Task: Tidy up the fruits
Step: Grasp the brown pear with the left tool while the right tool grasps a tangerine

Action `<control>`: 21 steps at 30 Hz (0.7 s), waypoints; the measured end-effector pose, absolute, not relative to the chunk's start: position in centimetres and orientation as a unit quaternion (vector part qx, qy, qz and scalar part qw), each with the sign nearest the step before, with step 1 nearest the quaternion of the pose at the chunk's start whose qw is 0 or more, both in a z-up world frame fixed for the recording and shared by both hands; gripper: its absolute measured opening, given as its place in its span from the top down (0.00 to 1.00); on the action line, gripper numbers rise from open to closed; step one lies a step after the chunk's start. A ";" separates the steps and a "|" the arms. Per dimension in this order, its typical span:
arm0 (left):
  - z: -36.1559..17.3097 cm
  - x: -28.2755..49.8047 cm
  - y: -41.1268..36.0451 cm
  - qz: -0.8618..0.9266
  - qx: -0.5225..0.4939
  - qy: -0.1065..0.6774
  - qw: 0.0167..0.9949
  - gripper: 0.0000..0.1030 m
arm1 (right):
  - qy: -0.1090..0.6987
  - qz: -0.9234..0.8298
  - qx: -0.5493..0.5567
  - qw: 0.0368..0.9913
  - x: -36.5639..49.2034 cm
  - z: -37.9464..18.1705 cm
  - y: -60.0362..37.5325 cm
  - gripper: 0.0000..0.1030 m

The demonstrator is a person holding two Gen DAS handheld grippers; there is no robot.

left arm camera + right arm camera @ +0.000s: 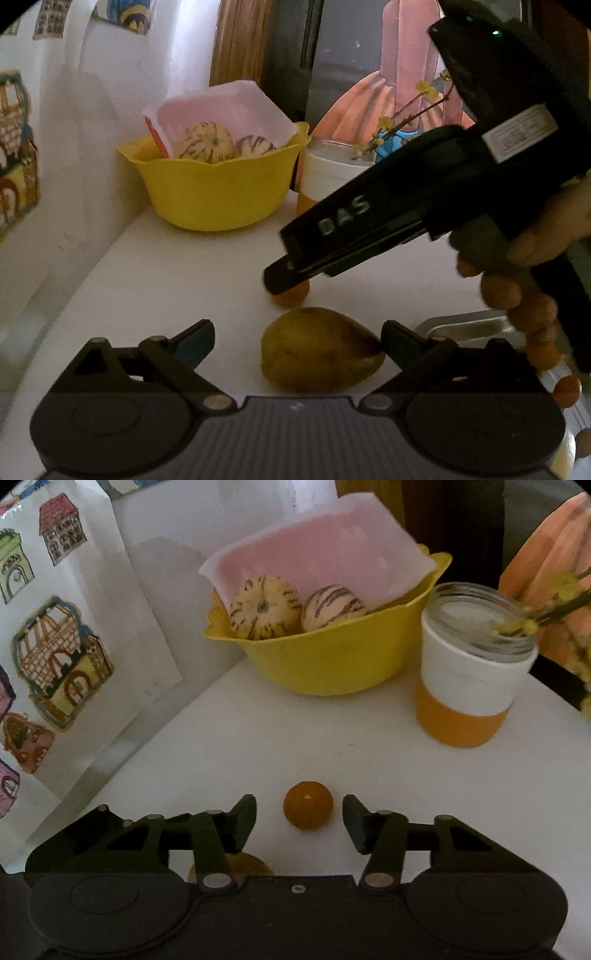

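Two striped fruits [264,607] already lie in your yellow bowl [332,664]. On the table [258,738], your spread right gripper [300,814] brackets the small orange fruit [308,809]; your spread left gripper [297,341] flanks the mango [321,350].

Two melons [291,609] lie in the bowl [332,664] at the table's [258,738] back; jar [472,672] right of it; small fruit [308,805] in front, mango [321,350] nearer.
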State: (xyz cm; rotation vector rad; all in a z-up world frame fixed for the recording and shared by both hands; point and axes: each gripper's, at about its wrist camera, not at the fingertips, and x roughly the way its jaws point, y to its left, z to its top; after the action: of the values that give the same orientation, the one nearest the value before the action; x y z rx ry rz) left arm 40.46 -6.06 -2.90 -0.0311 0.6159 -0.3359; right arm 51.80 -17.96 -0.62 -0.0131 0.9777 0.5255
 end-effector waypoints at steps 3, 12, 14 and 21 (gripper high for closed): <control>-3.2 40.9 -6.2 -0.169 -0.021 0.304 0.937 0.06 | 0.467 0.253 -0.011 0.847 52.1 -1.2 -17.5 0.53; -4.0 42.1 -6.1 -0.173 -0.049 0.327 0.928 0.08 | 0.470 0.252 -0.021 0.845 52.7 -1.9 -17.4 0.62; -4.0 42.1 -6.2 -0.176 -0.047 0.327 0.927 0.11 | 0.471 0.252 -0.021 0.845 52.8 -2.2 -17.4 0.66; -3.9 41.6 -6.9 -0.194 -0.028 0.325 0.925 0.29 | 0.462 0.254 -0.021 0.849 52.5 -2.4 -17.7 0.67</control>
State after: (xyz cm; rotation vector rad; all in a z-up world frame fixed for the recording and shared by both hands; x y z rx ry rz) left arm 41.61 -6.94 -3.91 -0.0580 0.6665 -0.3984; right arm 52.48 -17.67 -2.37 -0.0436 0.9737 0.5353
